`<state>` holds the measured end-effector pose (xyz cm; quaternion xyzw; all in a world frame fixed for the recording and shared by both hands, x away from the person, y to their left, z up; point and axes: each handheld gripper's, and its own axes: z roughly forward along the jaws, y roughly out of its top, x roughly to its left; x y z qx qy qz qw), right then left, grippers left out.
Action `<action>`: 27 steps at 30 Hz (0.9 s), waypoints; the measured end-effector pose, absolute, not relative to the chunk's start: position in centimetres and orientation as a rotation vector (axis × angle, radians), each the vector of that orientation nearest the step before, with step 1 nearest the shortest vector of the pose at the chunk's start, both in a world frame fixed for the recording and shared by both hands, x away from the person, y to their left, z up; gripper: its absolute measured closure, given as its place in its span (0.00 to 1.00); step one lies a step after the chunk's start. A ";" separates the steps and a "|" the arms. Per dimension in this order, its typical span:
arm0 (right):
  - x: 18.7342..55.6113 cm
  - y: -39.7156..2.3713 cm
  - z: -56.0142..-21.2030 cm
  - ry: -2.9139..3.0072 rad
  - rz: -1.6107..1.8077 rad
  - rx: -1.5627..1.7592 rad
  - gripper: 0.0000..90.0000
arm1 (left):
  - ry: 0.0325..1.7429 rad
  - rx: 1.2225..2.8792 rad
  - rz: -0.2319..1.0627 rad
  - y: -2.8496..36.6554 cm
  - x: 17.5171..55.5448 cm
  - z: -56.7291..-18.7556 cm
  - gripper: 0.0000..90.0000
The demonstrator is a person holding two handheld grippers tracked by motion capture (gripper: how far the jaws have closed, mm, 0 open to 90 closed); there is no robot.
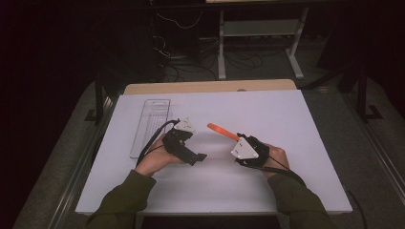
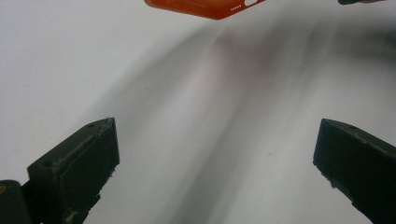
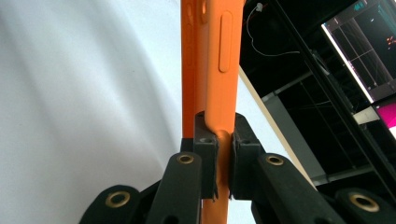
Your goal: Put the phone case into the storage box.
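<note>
- While the clear plastic tray (image 1: 150,126) lies at the far left of the white table (image 1: 286,181), well apart from the work, nothing in it can be made out through its glare.
- Next comes the left gripper (image 1: 203,156), held low over the table with its jaws spread wide and nothing between them; in the left gripper view the two black pads (image 2: 79,163) frame bare table.
- From those open jaws the orange phone case (image 1: 222,131) lies ahead and above, towards the person's right (the left gripper view catches just its near end (image 2: 205,7) at the top edge).
- The case is off the table, tilted, its long axis running from the right gripper up and away to the left, so its free end points roughly at the gap between the hands.
- The right gripper (image 1: 238,139) pinches the case by one end, jaws pressed hard on its thin edge; the right gripper view shows the rubbery wall (image 3: 217,70) squeezed between the pads (image 3: 205,140).
- Judging by this, the left hand is the free one and nearer the free end, so any handover or second grip turns on closing that short gap.
- Hard to tell: whether a phone sits inside the case, since the hollow side faces away, and the case's far end is cut off in both gripper views.
</note>
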<state>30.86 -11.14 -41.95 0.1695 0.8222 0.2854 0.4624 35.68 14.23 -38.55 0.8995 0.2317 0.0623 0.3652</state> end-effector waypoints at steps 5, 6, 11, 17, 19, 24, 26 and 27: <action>31.0 -11.3 -41.8 2.035 0.721 0.447 0.92 | 0.599 2.312 0.159 14.2 35.7 -38.6 0.00; 31.0 -11.3 -41.8 2.040 0.731 0.455 0.92 | 0.599 2.310 0.159 14.2 35.7 -38.6 0.00; 31.2 -11.5 -41.7 2.048 0.768 0.506 0.92 | 0.601 2.309 0.159 14.2 35.7 -38.6 0.00; 31.4 -11.8 -41.4 2.061 0.824 0.570 0.92 | 0.615 2.302 0.151 14.2 35.6 -38.6 0.00; 31.5 -11.8 -41.4 2.064 0.839 0.590 0.92 | 0.613 2.303 0.153 14.2 35.7 -38.6 0.00; 31.7 -12.0 -41.3 2.071 0.870 0.634 0.92 | 0.630 2.285 0.148 14.1 35.5 -38.7 0.00; 31.7 -12.0 -41.2 2.075 0.890 0.660 0.92 | 0.631 2.286 0.148 14.1 35.6 -38.7 0.00; 31.8 -12.1 -41.2 2.078 0.896 0.667 0.92 | 0.632 2.283 0.151 14.1 35.5 -38.7 0.00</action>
